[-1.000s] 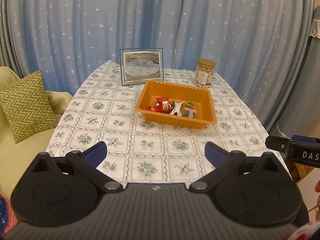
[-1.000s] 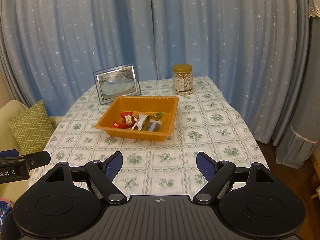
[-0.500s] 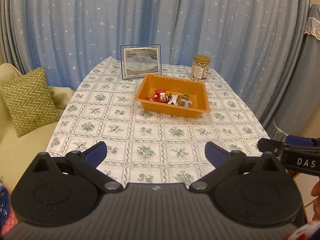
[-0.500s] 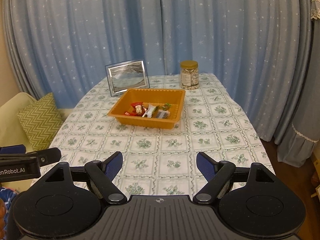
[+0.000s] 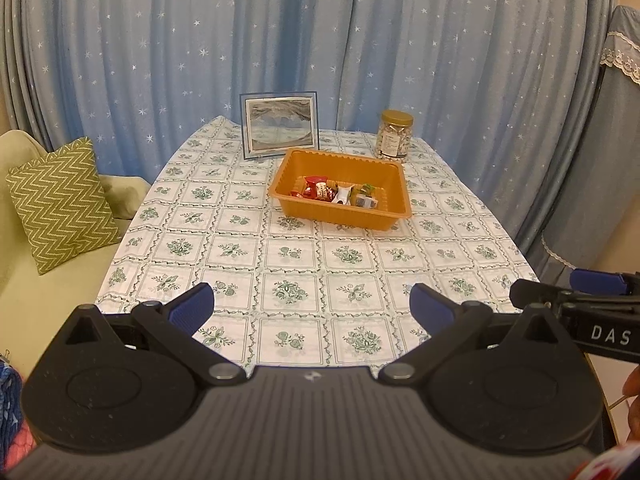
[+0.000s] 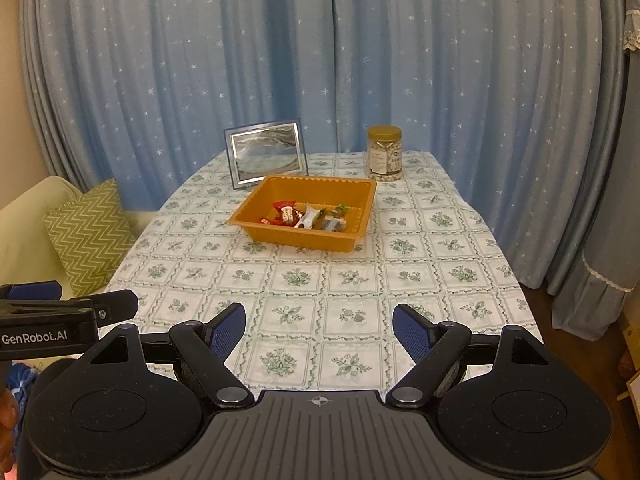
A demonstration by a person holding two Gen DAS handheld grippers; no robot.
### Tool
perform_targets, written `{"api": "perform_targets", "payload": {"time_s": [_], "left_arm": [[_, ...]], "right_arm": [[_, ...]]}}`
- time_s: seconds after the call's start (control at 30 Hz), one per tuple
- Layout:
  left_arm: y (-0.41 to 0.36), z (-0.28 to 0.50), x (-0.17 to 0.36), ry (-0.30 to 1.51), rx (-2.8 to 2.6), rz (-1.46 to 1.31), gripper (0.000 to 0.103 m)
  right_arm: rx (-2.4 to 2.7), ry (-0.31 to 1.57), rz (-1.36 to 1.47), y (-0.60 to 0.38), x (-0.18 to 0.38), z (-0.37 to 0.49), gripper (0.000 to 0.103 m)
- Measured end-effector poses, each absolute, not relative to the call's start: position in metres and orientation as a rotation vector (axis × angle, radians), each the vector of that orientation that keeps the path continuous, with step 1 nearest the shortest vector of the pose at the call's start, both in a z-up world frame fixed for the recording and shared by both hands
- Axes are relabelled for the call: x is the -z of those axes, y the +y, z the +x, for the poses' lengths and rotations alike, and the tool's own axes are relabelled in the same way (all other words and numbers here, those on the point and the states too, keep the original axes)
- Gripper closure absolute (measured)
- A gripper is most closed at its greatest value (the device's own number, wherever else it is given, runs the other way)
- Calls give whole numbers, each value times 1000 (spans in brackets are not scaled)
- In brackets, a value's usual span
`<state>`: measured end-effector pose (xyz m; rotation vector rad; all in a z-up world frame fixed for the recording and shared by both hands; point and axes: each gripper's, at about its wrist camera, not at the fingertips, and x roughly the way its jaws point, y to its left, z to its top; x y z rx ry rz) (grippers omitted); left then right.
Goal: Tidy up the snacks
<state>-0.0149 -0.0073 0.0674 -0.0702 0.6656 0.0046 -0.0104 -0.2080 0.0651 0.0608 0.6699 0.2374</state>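
The orange tray (image 5: pixel 340 216) sat on the tabletop (image 5: pixel 288 272), which was covered by a green-and-white floral cloth, and every other thing took its place from that tray. Inside it, along its near wall, lay the wrapped snacks (image 5: pixel 334 193): red packets toward the tray's left end, a white one in the middle, green and grey ones toward the right. Behind the tray's left corner stood a picture frame (image 5: pixel 279 126), upright and just beside the rim. Behind its right corner, a little apart, stood a jar (image 5: pixel 394 134) with a gold lid. The left gripper (image 5: pixel 312 306) hung well short of the tray, over the near edge of the tabletop, its jaws spread wide with nothing between them. The right gripper (image 6: pixel 319 328) hung likewise far on the near side of the tray, its jaws also wide apart and empty. Both pointed toward the tray without touching it. Left of the tray, off the tabletop, a zigzag cushion (image 5: pixel 60 204) leaned on a sofa. Blue starred curtains (image 5: pixel 320 48) hung behind the tray.
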Motion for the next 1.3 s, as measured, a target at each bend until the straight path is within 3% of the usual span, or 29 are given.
{"api": "perform_targets", "payload": {"time_s": [1.3], "left_arm": [[-11,-30,-74,638,6,-68,0]], "right_arm": [[-230,664,77,-210,-70,-23,22]]}}
